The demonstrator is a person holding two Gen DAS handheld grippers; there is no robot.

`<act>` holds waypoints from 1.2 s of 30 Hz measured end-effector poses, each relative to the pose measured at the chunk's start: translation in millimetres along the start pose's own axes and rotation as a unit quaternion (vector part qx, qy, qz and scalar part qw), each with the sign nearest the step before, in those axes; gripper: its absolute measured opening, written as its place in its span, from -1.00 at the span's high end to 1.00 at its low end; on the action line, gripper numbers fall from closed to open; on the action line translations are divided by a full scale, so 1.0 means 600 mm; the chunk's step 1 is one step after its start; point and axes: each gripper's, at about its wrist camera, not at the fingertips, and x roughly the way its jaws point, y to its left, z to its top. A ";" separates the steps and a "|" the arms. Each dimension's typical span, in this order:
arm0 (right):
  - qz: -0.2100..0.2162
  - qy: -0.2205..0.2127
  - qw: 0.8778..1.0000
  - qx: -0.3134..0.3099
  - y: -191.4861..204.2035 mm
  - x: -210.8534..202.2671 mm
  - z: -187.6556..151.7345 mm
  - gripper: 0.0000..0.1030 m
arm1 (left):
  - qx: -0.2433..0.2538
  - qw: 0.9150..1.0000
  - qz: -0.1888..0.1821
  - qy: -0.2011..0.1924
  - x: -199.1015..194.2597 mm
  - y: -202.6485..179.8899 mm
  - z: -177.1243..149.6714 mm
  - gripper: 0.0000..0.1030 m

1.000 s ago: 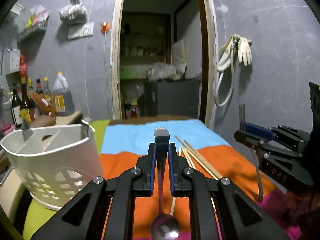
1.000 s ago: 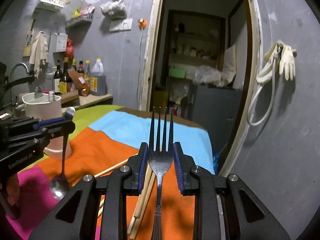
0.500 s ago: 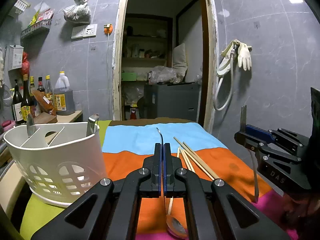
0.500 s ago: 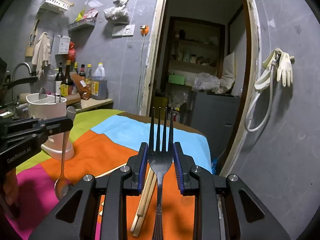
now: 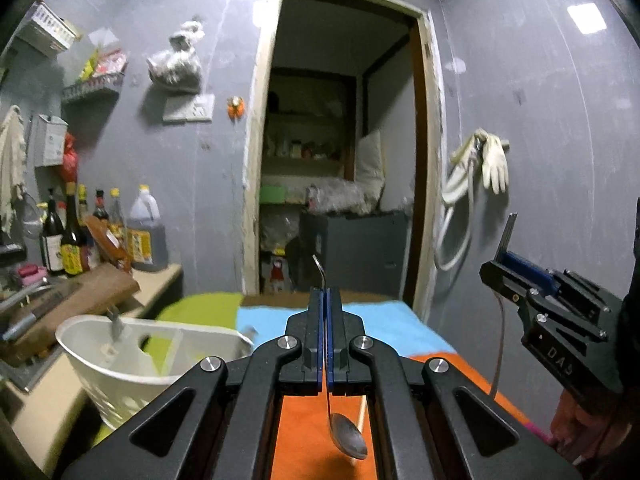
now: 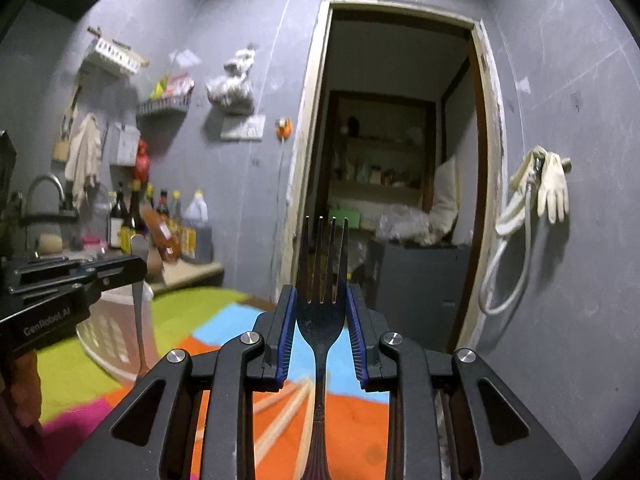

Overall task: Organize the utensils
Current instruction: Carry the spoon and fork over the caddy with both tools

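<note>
Steel shows in both grips: a slim metal spoon is clamped edge-on between the closed fingers of the left gripper, bowl hanging low above the striped orange, blue and green cloth on the tabletop. A dark four-tined metal fork is pinched upright by the right gripper. A white slotted plastic utensil caddy is seen at the left, near the spoon. Pale wooden chopsticks are left lying on the cloth.

Glossy metal spoon, white plastic caddy
</note>
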 end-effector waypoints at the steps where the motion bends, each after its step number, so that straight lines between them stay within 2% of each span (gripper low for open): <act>1: 0.004 -0.006 1.000 0.003 0.006 0.001 0.010 0.56 | -0.001 1.000 0.003 -0.005 -0.006 0.007 0.009 1.00; 7: 0.039 -0.035 0.998 0.026 0.048 0.023 0.061 0.56 | 0.005 0.999 0.033 -0.036 -0.049 0.063 0.066 1.00; 17: 0.109 -0.065 0.987 0.103 0.136 0.081 0.135 0.56 | -0.006 0.990 0.122 -0.070 -0.091 0.186 0.116 1.00; 20: 0.131 -0.064 0.983 0.115 0.163 0.102 0.144 0.56 | 0.003 0.987 0.149 -0.066 -0.081 0.216 0.121 1.00; 27: 0.143 -0.065 0.983 0.098 0.219 0.143 0.133 0.56 | -0.001 0.981 0.189 -0.041 -0.046 0.262 0.089 1.00; 33: 0.140 -0.042 0.985 0.089 0.238 0.173 0.108 0.56 | -0.003 0.983 0.182 -0.004 -0.020 0.272 0.060 1.00; 36: 0.141 -0.017 0.986 0.090 0.238 0.189 0.087 0.56 | -0.014 0.985 0.173 0.017 -0.008 0.277 0.047 1.00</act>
